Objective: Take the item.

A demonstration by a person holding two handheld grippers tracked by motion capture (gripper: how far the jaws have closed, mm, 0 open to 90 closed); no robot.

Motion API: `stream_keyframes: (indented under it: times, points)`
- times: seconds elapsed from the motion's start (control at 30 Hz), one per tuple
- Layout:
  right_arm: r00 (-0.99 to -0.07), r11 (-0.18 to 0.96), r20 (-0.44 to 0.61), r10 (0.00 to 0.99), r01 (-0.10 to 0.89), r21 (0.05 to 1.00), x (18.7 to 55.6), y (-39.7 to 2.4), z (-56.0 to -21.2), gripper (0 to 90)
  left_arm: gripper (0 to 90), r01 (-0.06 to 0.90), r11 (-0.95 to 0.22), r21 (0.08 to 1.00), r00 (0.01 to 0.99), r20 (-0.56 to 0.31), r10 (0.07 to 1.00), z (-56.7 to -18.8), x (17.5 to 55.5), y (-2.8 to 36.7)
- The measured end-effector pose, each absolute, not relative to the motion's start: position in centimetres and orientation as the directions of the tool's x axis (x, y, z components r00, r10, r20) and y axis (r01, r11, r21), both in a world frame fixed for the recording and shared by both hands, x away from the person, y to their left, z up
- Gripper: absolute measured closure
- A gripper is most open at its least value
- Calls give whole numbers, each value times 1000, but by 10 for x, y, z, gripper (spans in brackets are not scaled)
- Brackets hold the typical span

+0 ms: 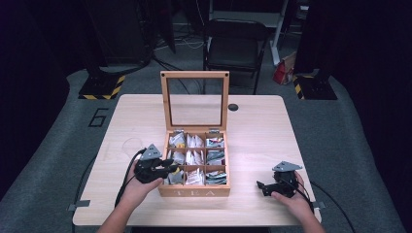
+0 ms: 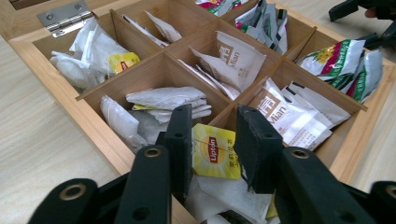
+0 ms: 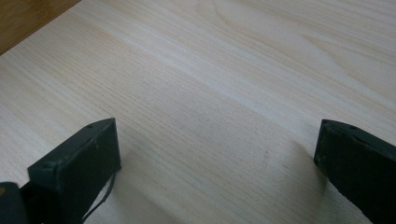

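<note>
An open wooden tea box stands at the middle of the table, its glass lid upright at the back. Its compartments hold several tea bags. My left gripper reaches into the front-left compartment from the left. In the left gripper view its jaws stand a tag's width apart around a yellow Lipton tea bag, which lies flat on white bags; no pressing shows. My right gripper rests open near the front right of the table, with bare wood between its jaws.
The light wooden table has bare room on both sides of the box. A small black round thing lies behind the box to the right. A black chair stands beyond the far edge.
</note>
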State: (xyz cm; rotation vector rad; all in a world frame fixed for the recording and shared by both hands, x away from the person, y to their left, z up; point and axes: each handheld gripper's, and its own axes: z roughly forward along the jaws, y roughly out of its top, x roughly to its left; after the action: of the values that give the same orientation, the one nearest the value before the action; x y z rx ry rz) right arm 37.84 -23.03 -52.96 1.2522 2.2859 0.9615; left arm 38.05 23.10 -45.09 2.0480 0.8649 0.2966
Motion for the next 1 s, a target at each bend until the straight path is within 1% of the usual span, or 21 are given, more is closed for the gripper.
stream_keyframes:
  times: [0.27, 0.3, 0.37, 0.6, 0.67, 0.7, 0.83, 1.0]
  points:
    - [-543, 375, 12, 840, 595, 711, 378, -230, -530, 0, 741, 475, -383, 792, 744, -129, 655, -449, 377, 232]
    - [-540, 373, 10, 842, 595, 712, 378, -230, -530, 0, 743, 471, -381, 795, 742, -125, 659, -449, 377, 231]
    - [-542, 376, 9, 840, 594, 711, 378, -230, -530, 0, 775, 473, -390, 790, 746, -125, 654, -449, 376, 232]
    - [-539, 372, 11, 842, 596, 712, 378, -230, -530, 0, 816, 462, -387, 798, 751, -120, 649, -447, 374, 232]
    - [-541, 375, 9, 841, 595, 711, 378, -230, -530, 0, 833, 456, -380, 805, 752, -120, 648, -445, 373, 232]
    - [-541, 374, 10, 841, 595, 711, 378, -230, -530, 0, 858, 455, -380, 806, 754, -121, 646, -444, 373, 232]
    - [-541, 375, 9, 841, 594, 712, 378, -230, -530, 0, 891, 442, -380, 812, 763, -118, 635, -441, 371, 232]
    - [-539, 373, 10, 842, 595, 712, 378, -230, -530, 0, 893, 449, -387, 806, 764, -121, 633, -442, 371, 231]
